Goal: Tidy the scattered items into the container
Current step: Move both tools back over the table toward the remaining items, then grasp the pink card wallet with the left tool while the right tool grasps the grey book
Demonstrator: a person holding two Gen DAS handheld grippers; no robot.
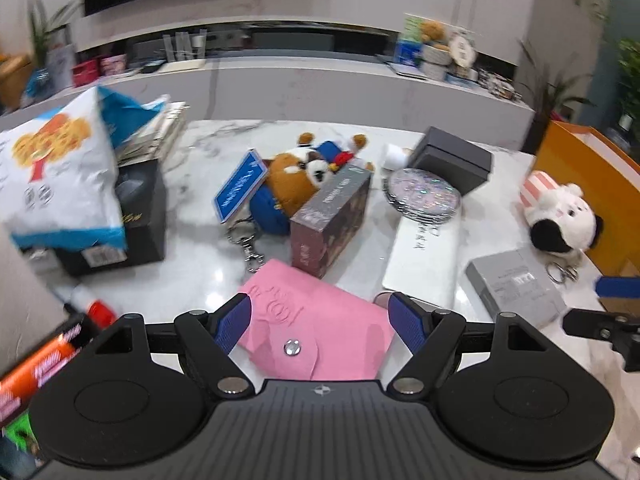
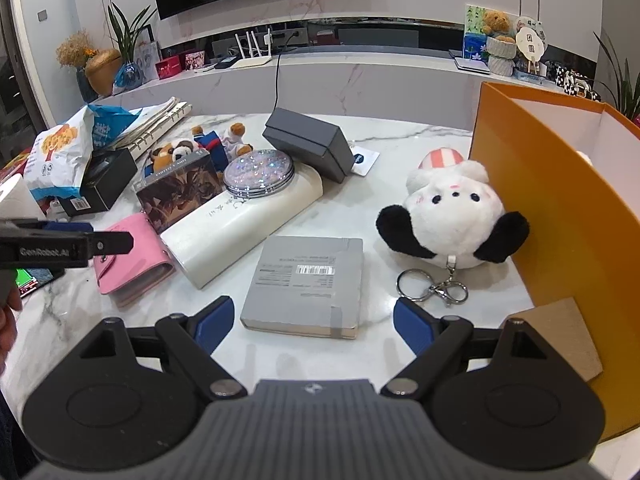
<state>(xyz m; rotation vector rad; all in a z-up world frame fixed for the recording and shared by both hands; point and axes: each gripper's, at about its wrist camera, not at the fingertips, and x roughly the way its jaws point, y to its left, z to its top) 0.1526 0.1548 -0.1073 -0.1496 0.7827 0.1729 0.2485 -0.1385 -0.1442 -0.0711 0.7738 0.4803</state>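
Note:
My left gripper (image 1: 320, 322) is open, its blue pads either side of a pink snap wallet (image 1: 320, 332) lying on the marble table; the wallet also shows in the right wrist view (image 2: 128, 256). My right gripper (image 2: 310, 322) is open and empty just in front of a grey notebook (image 2: 308, 280). The orange container (image 2: 560, 216) stands open at the right. A white plush with black ears and a keyring (image 2: 452, 216) lies beside its wall. A brown plush (image 1: 296, 180), a dark patterned box (image 1: 332, 220), a glittery round mirror (image 2: 258, 174) and a white case (image 2: 244, 224) lie scattered.
A snack bag (image 1: 56, 176) leans on a black box (image 1: 132, 224) at the left. A dark grey box (image 2: 312, 142) sits at the back. A brown card (image 2: 560, 336) lies by the container. A TV console runs behind the table.

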